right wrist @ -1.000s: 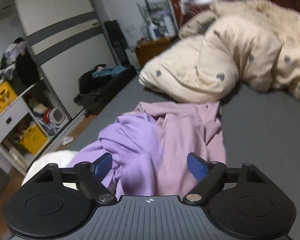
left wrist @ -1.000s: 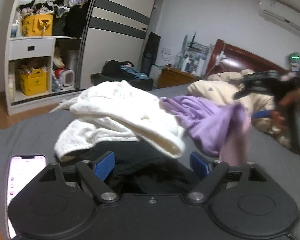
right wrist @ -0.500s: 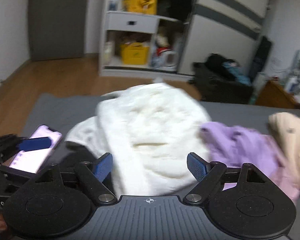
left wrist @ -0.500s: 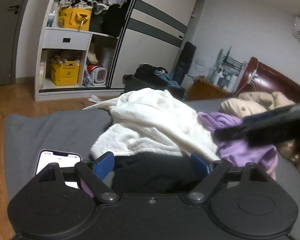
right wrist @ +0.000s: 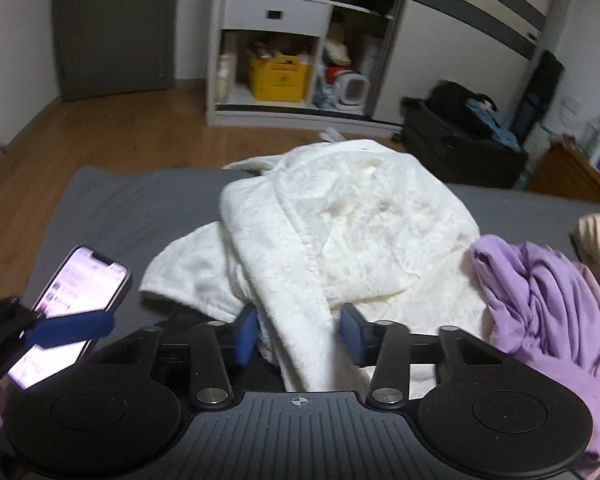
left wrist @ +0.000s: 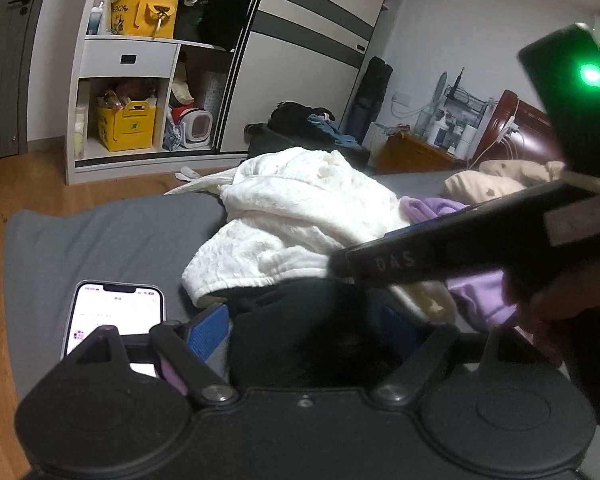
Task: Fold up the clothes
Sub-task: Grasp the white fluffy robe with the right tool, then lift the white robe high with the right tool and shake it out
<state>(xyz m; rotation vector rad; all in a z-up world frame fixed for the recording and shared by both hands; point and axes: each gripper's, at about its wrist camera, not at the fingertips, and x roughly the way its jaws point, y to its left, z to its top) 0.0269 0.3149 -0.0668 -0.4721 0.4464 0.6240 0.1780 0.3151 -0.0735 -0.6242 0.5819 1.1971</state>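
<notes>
A fluffy white robe [right wrist: 340, 232] lies heaped on the grey bed [right wrist: 140, 204], over a black garment [left wrist: 300, 332]. A crumpled purple garment [right wrist: 540, 300] lies to its right. My right gripper [right wrist: 298, 334] sits low over the robe's near edge. Its jaws are closing, with a thick fold of the robe between the blue pads. In the left wrist view the right gripper [left wrist: 348, 264] reaches in from the right over the robe [left wrist: 300, 216]. My left gripper [left wrist: 302, 330] stands open with the black garment between its fingers.
A lit phone [left wrist: 116, 316] lies on the sheet at the left, beside the left gripper's finger [right wrist: 68, 328]. A beige duvet [left wrist: 500, 180] is bunched at the bed's far right. Beyond the bed are wood floor, an open wardrobe [right wrist: 284, 40] and a dark suitcase [right wrist: 460, 132].
My right gripper swung left from the purple garment to the white robe, rolled level, and its jaws narrowed around a fold. The left gripper stayed open over the black garment.
</notes>
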